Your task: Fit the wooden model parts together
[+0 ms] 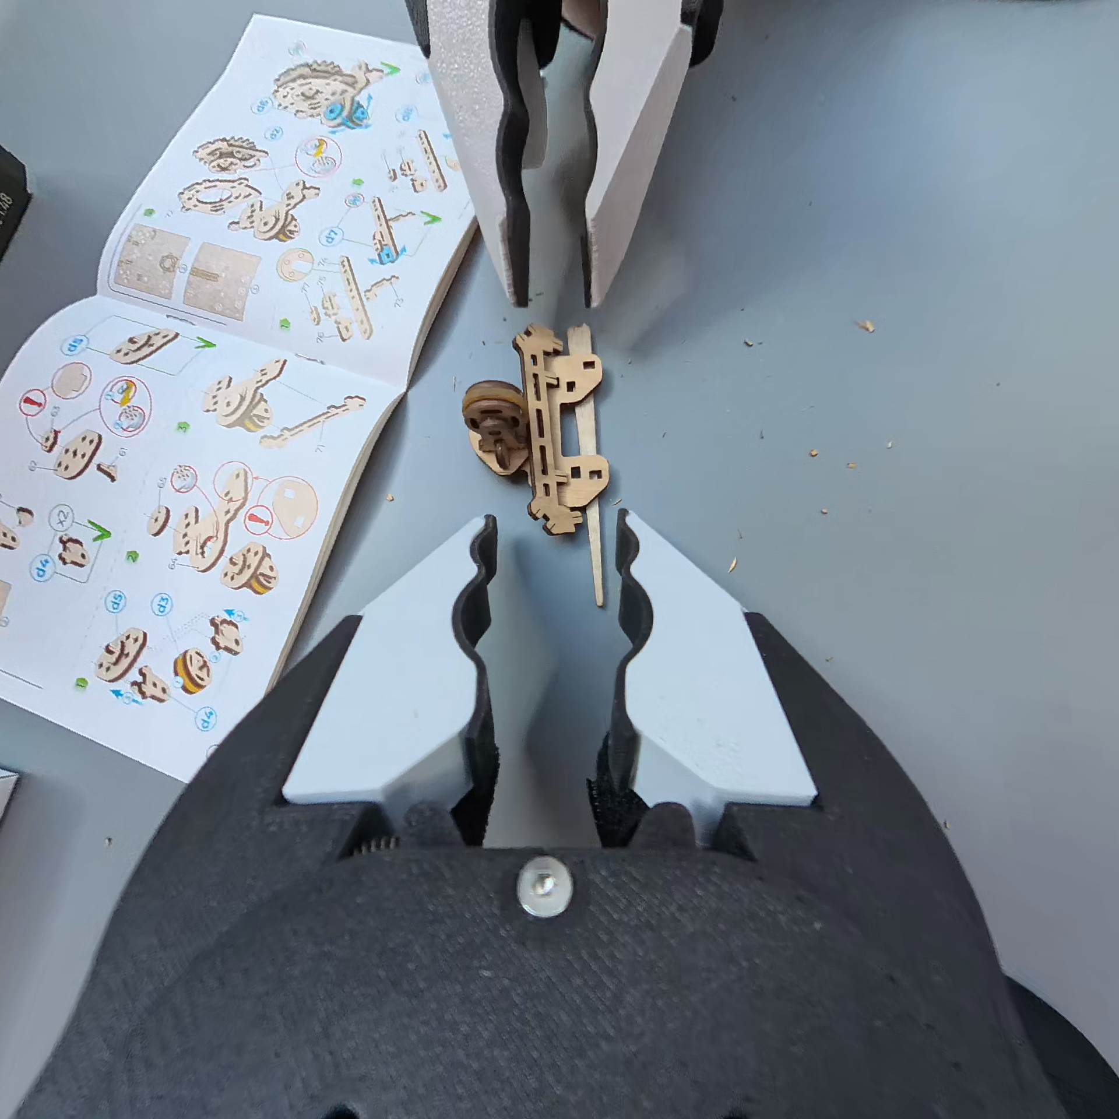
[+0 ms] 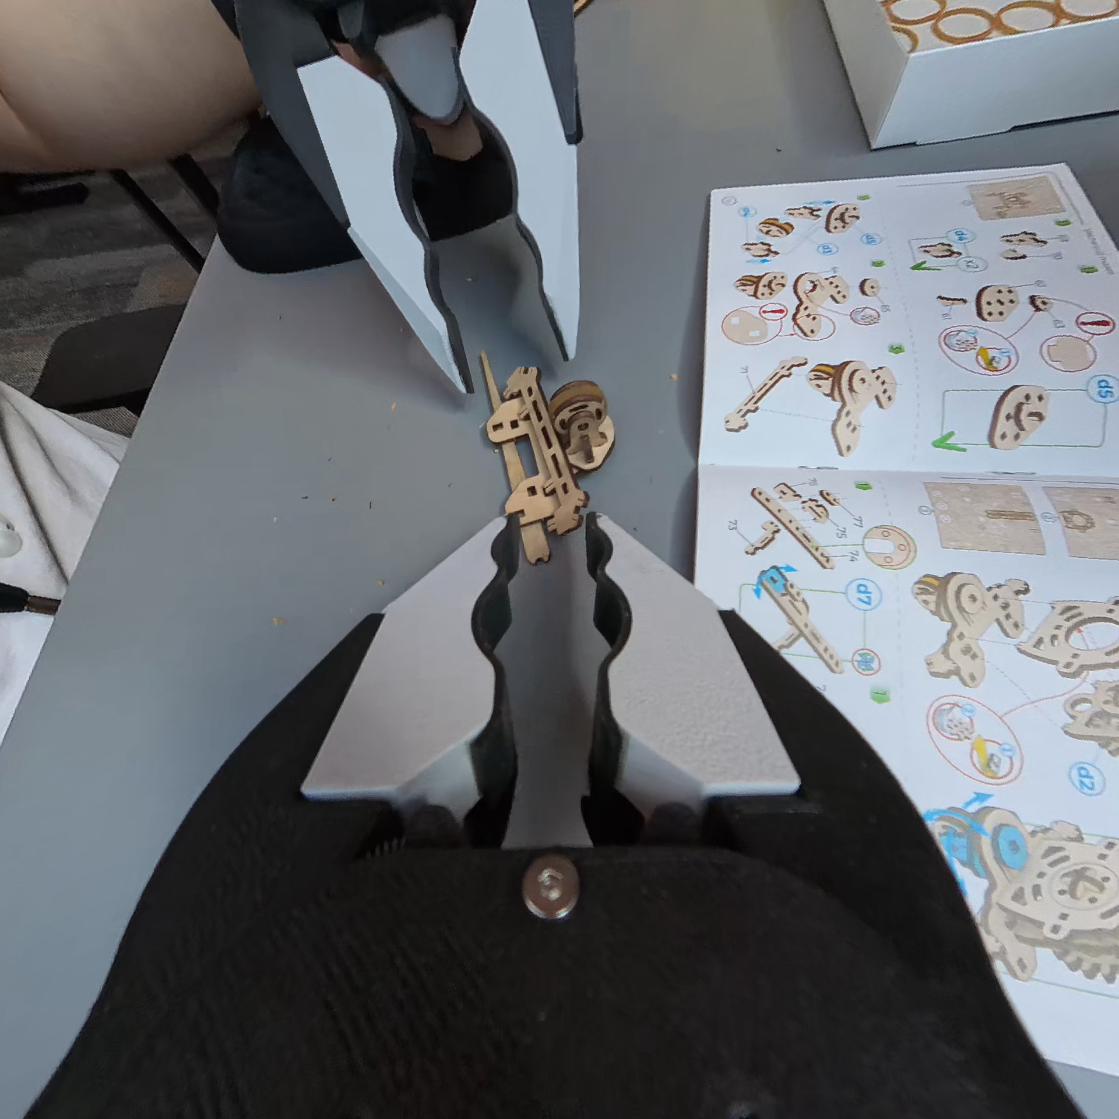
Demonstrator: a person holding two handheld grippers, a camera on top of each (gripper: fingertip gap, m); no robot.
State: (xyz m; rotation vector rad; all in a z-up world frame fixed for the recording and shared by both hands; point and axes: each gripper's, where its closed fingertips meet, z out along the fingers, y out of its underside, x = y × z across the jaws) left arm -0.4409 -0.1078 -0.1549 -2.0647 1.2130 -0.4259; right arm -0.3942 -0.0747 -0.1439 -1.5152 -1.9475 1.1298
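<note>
Grey table [image 1: 908,242]: wooden assembly [image 1: 560,430] lies lengthwise between grippers (both open).

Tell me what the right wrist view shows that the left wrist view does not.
Only the right wrist view: a white box of wooden rings, a person's bare arm, white cloth past the table edge. Only the left wrist view: a dark object at the left edge. Both: the wooden model assembly and pointed stick lying loose between the open left gripper and right gripper, and the instruction booklet.
</note>
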